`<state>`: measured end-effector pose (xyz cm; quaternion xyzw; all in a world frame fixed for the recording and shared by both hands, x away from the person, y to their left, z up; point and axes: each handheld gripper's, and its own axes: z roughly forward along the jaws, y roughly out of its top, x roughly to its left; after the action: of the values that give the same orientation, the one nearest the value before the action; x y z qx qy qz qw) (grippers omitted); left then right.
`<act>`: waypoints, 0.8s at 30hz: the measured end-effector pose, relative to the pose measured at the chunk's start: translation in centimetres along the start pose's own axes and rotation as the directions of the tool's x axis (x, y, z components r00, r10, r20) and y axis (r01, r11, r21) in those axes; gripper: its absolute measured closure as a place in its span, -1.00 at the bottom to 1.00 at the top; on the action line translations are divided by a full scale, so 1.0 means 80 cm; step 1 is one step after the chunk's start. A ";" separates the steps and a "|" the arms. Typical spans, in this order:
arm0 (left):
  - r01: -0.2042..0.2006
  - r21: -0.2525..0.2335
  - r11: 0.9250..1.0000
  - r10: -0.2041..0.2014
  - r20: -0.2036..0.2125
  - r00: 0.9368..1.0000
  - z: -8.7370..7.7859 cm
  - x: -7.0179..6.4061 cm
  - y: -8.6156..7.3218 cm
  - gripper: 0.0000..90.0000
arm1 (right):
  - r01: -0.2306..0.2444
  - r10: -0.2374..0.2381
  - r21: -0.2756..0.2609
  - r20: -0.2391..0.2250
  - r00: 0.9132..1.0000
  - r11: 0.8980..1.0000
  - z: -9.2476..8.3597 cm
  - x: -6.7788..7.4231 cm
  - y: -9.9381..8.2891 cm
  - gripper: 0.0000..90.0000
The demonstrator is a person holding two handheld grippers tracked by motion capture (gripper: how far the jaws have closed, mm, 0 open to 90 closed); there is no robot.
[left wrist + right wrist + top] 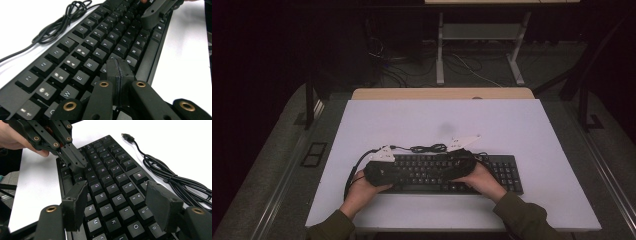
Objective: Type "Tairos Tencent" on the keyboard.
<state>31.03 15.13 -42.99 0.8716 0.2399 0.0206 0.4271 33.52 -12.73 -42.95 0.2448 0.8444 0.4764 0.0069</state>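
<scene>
Keyboard [447,172] lies flat, front centre of desk [522,125], cable [428,148] coiled behind. Left gripper [119,70] fingers pinched together, poking letter keys; right gripper [120,206] fingers wide, empty. Best press straight down, one key only.

Dim lab or office, white table [522,135], desk frame [482,45], floor cables [402,70]

The person wears olive-green sleeves [524,216]. Each hand holds a black gripper. The left gripper [120,72] has matt black link arms with brass-coloured rivets and blocky black fingers [113,71]. The right gripper [120,205] has the same build, with thick flat pads. Each gripper carries a pale three-cornered plate [463,142] and a black cable [354,170].
</scene>
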 end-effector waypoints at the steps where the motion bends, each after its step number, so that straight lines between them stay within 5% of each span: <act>1: -0.002 0.004 1.000 0.002 0.004 1.000 0.001 0.000 0.000 0.99 | -0.001 0.001 0.000 0.000 1.000 1.000 0.000 0.000 0.000 -0.25; 24: -0.024 0.054 0.998 0.023 0.014 1.000 0.009 -0.003 -0.002 0.99 | -0.002 0.002 0.005 0.005 1.000 1.000 0.000 0.000 0.000 -0.26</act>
<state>30.93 14.59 -43.55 0.8857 0.2274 0.0134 0.4046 33.54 -12.76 -42.99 0.2467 0.8453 0.4739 0.0079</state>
